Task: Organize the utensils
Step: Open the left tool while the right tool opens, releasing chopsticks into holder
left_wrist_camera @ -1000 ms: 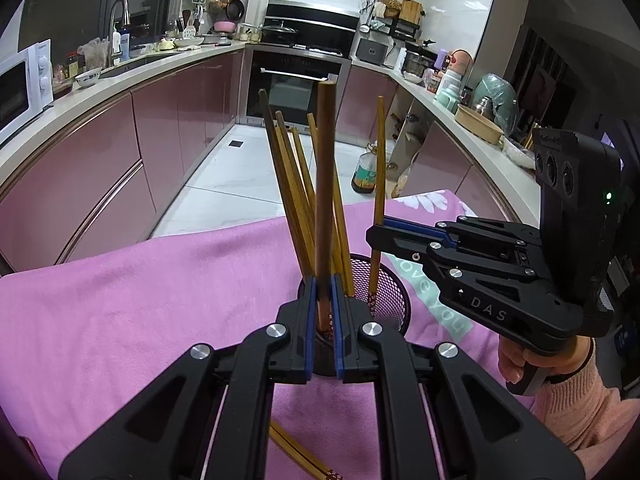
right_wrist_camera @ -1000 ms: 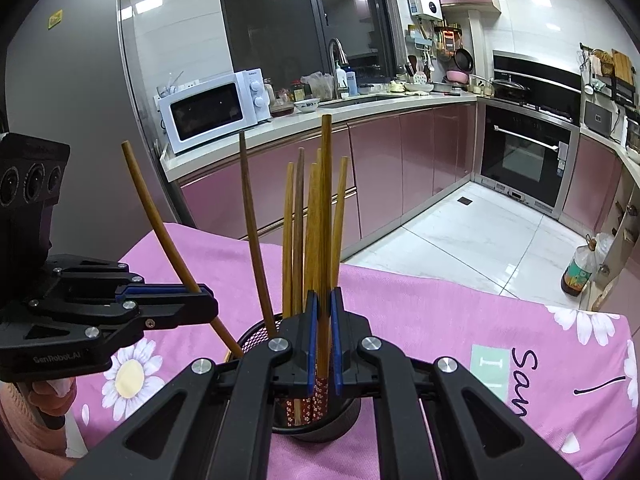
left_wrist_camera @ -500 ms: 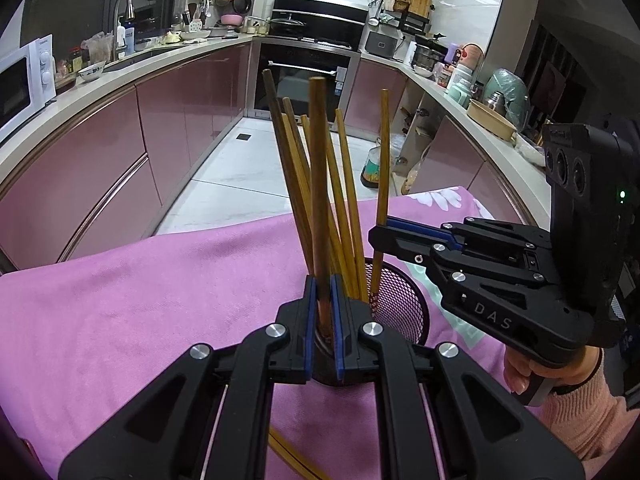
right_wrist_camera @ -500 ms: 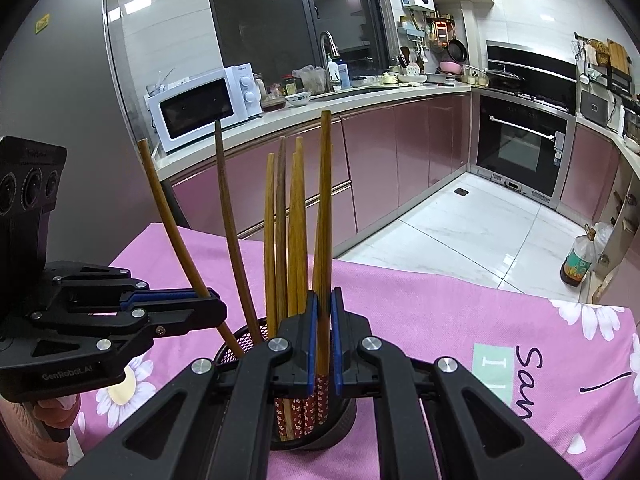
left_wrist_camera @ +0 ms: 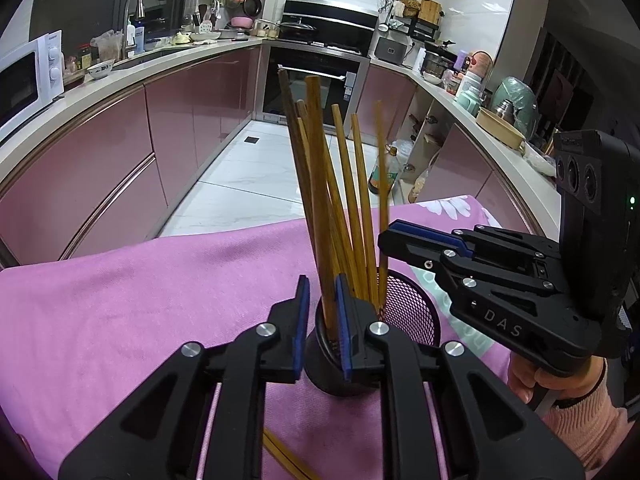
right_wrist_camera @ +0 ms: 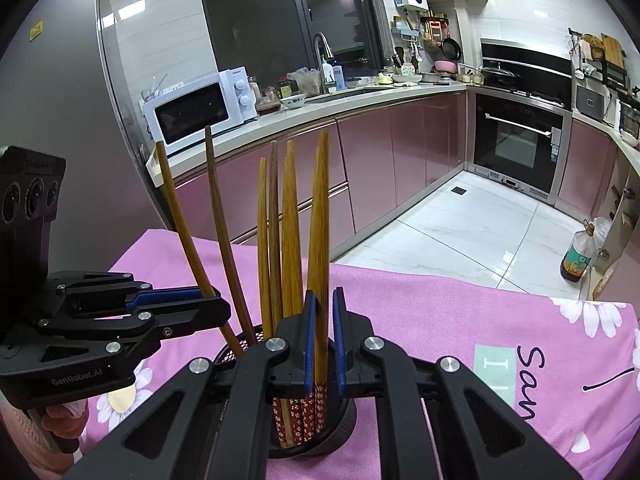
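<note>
Nearest the right wrist camera, the right gripper (right_wrist_camera: 321,334) has its blue pads slightly parted on either side of one chopstick (right_wrist_camera: 319,240); a sliver of gap shows on each side, so the pads do not press it. The left gripper (left_wrist_camera: 320,318) has just been opening; its jaws stand narrowly apart, a chopstick (left_wrist_camera: 320,200) lying against the right pad and clear of the left one. Both sticks stand in the dark round holder (right_wrist_camera: 316,432), which rests on the pink cloth (left_wrist_camera: 140,300); the holder contains a bundle of wooden chopsticks (right_wrist_camera: 280,236), upright or leaning outward, their lower ends wrapped in a red flowered pattern; a black mesh cup (left_wrist_camera: 408,308) touches the holder on its far side and carries two or three more sticks. One loose pair of chopsticks (left_wrist_camera: 286,458) lies flat on the cloth under the left gripper. Each gripper's body crowds the other's view beside the holder; a hand (left_wrist_camera: 532,376) in a pink sleeve grips the right handle. Beyond the cloth: white tiled floor, a bottle (right_wrist_camera: 578,258) standing by the cabinets, pink cabinet fronts, a microwave (right_wrist_camera: 200,110), a sink tap and a built-in oven (right_wrist_camera: 516,140).
</note>
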Demonstrator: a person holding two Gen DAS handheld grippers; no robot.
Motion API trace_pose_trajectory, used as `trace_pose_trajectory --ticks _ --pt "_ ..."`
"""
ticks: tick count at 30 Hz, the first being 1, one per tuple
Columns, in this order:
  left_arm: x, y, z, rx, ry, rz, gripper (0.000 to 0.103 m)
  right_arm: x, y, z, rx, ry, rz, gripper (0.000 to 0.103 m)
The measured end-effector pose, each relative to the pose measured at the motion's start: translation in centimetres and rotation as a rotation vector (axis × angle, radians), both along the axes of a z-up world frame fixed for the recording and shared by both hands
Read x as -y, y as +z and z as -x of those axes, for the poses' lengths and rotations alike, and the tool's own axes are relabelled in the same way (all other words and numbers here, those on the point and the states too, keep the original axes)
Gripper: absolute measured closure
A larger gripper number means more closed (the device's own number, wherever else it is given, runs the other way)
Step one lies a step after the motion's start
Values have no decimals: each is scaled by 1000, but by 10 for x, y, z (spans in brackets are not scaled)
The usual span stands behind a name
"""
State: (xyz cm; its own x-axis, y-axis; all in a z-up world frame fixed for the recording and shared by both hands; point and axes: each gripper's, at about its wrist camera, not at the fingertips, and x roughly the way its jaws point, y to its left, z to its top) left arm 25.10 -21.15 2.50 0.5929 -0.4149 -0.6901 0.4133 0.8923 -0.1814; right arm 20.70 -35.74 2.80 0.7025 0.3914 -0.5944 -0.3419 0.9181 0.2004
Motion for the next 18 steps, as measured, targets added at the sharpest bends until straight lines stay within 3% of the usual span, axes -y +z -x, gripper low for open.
trace_pose_trajectory --ticks 3,10,18 --pt "-2 1 3 17 12 3 87 1 0 1 2 -3 -6 95" --pt "-13 10 22 86 54 18 70 -3 6 12 27 1 -18 82" --pt "-46 18 64 194 121 21 53 -13 23 53 109 85 -45 78"
